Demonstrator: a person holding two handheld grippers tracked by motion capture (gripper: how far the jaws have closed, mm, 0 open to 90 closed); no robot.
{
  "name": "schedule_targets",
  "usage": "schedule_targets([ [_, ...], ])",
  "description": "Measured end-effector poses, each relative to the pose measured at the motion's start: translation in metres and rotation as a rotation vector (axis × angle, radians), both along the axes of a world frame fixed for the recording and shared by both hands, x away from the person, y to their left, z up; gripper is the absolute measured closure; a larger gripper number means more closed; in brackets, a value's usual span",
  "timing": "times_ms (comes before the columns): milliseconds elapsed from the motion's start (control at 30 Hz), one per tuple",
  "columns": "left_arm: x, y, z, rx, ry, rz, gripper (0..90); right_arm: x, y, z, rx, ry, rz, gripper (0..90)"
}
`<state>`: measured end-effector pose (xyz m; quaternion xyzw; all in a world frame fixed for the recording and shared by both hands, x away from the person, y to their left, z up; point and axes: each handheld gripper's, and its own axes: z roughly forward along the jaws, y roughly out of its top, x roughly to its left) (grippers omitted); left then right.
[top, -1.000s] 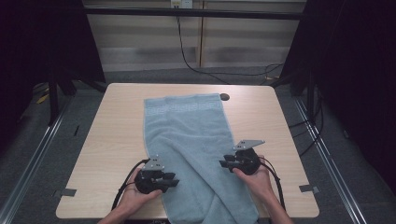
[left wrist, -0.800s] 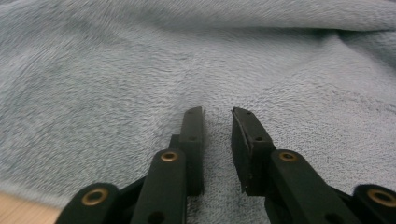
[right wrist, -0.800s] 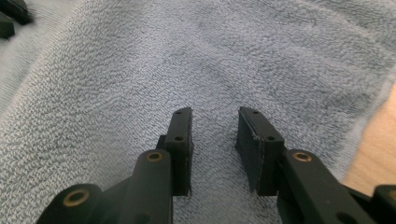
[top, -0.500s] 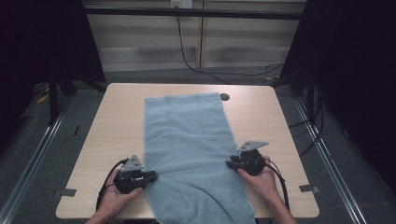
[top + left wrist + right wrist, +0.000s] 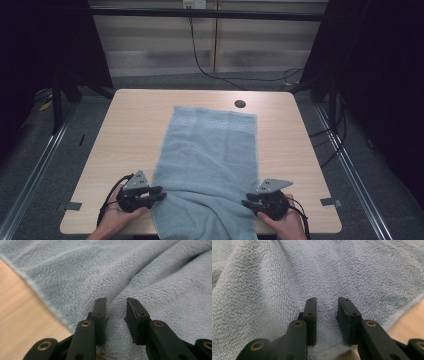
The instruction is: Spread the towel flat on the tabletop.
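**Inspector:** On the near half of the wooden table (image 5: 130, 130), a grey-blue towel (image 5: 210, 155) lies lengthwise, its patterned border at the far end and its near end hanging over the table's front edge. Each long side is pinched into a ridge near the person.

**Assistant:** And the grippers?

**Inspector:** The left gripper (image 5: 159, 192) sits at the towel's left edge, the right gripper (image 5: 246, 204) at its right edge. In the left gripper view, a fold of towel (image 5: 150, 272) rises between the jaws, which have just been parting; the left gripper (image 5: 116, 306) is not clamped that I can confirm. In the right gripper view, terry cloth (image 5: 287, 270) fills the gap of the right gripper (image 5: 326, 305), whose jaws have just been narrowing.

**Assistant:** Why that placement?

**Inspector:** My judgement: symmetrical holds on both edges, likely to lift and fold the near end evenly.
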<state>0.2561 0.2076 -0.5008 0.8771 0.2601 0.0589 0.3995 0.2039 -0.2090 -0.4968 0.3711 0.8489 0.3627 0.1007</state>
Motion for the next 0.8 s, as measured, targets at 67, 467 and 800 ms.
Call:
schedule_targets([
  [67, -0.009, -0.002, 0.001, -0.001, 0.005, -0.039, 69.6, -0.007, -0.005, 0.0, 0.002, 0.004, -0.007, 69.6],
  [467, -0.002, 0.001, 0.02, -0.123, 0.083, -0.047, 65.6, 0.01, -0.011, 0.014, 0.091, -0.014, -0.019, 65.1],
  [800, 0.1, -0.022, 0.009, -0.086, 0.056, 0.107, 64.1, 0.11, -0.001, 0.006, 0.044, -0.035, -0.101, 59.5],
])
